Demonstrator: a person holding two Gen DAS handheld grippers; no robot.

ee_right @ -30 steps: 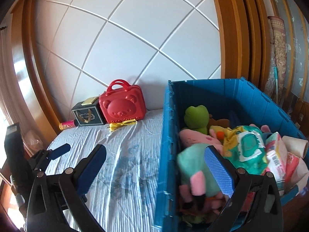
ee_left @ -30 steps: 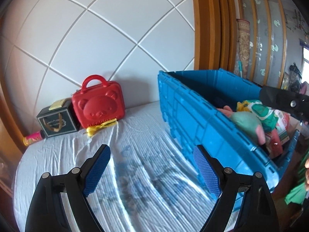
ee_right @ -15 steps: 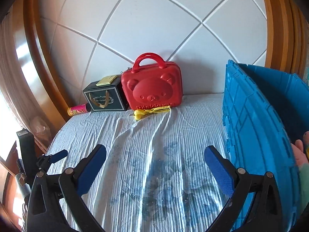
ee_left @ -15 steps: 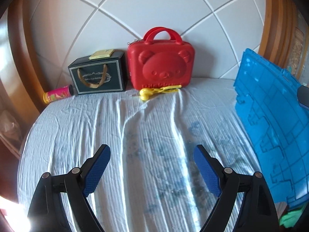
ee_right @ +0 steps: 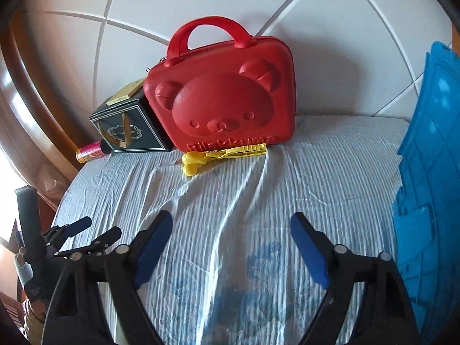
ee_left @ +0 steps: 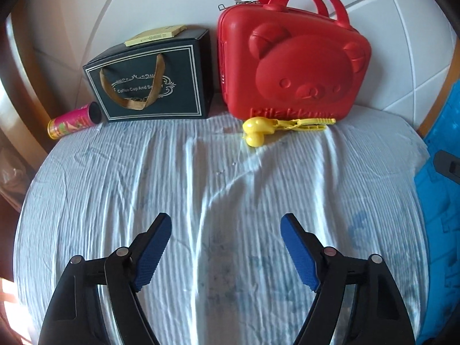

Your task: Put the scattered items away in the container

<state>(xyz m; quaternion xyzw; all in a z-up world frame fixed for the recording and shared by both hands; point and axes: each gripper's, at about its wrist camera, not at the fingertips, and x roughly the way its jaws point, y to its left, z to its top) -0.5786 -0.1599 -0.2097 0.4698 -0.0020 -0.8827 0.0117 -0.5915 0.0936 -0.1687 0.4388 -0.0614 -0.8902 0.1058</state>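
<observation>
Glossy plastic case [ee_left: 293, 66]; ribbed cloth sheet [ee_left: 201, 178].

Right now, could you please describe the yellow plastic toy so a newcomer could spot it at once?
Find the big red bear-face case standing against the white padded wall. On the striped bedsheet along the case's front bottom edge lies the yellow clip toy. It is the only yellow thing there, flat and slim, with two round ball ends.
</observation>
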